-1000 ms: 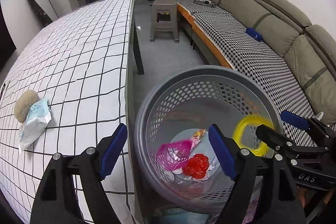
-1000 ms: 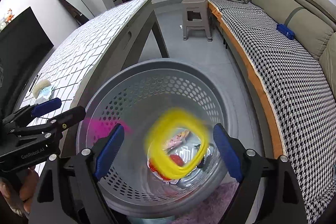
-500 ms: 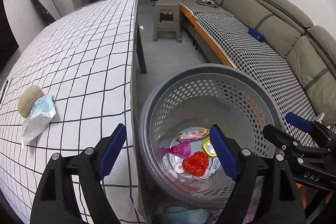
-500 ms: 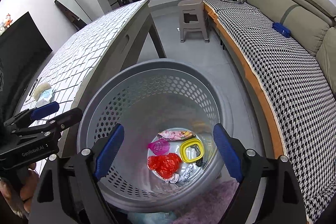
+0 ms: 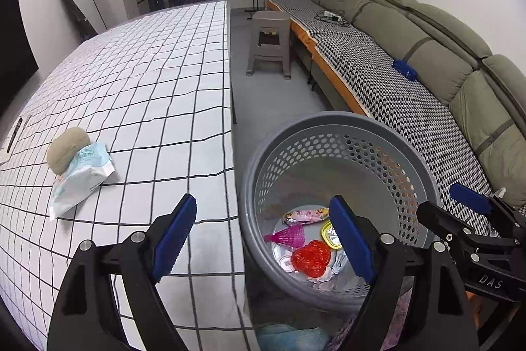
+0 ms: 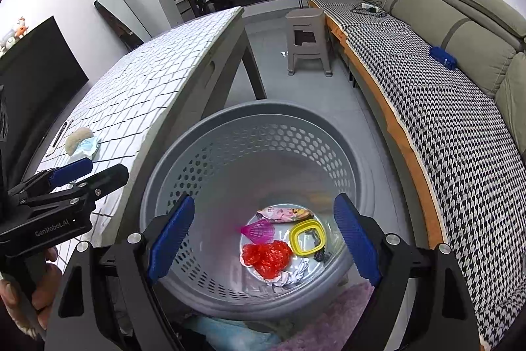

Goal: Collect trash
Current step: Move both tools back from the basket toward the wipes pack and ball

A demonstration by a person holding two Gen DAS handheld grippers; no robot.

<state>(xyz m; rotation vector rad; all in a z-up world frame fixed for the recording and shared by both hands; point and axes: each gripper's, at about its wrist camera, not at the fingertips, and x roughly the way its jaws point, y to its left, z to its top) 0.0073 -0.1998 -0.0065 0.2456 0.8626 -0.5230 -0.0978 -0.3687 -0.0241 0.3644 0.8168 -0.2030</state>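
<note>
Both tongs are standing wide open and gripping nothing. The left tongs (image 5: pixel 263 236) are hovering across the gap where the edge of the desk under its white, black-gridded cloth (image 5: pixel 148 81) is meeting the round grey perforated plastic basket (image 5: pixel 342 124). The right tongs (image 6: pixel 263 236) are hanging directly above the basket's mouth, a pose that fits dropping a piece straight down so it cannot miss the rim.

The collected trash is lying on the basket floor: a crumpled red plastic wrapper (image 6: pixel 266 257), a pink ribbed shuttlecock-like piece (image 6: pixel 258 229), a yellow square-ish plastic ring (image 6: pixel 307 237), a pale pink printed snack packet (image 6: pixel 284 214) and some whitish scraps beneath them. The basket is sitting on the floor just beside the desk, which keeps the carry from desktop to bin short.

Two things are lying on the desk, well apart from both tongs: a light-blue and white soft plastic pack (image 5: pixel 82 173) resting against a tan rounded lump (image 5: pixel 67 148); whether the lump is a sponge or a stone is not clear. Whether either counts as trash is a judgement; if so, the left tongs are the nearer pair and would be swinging left across the cloth to reach the pack by its thin edge. The slack film could be slipping between the pads.
</note>
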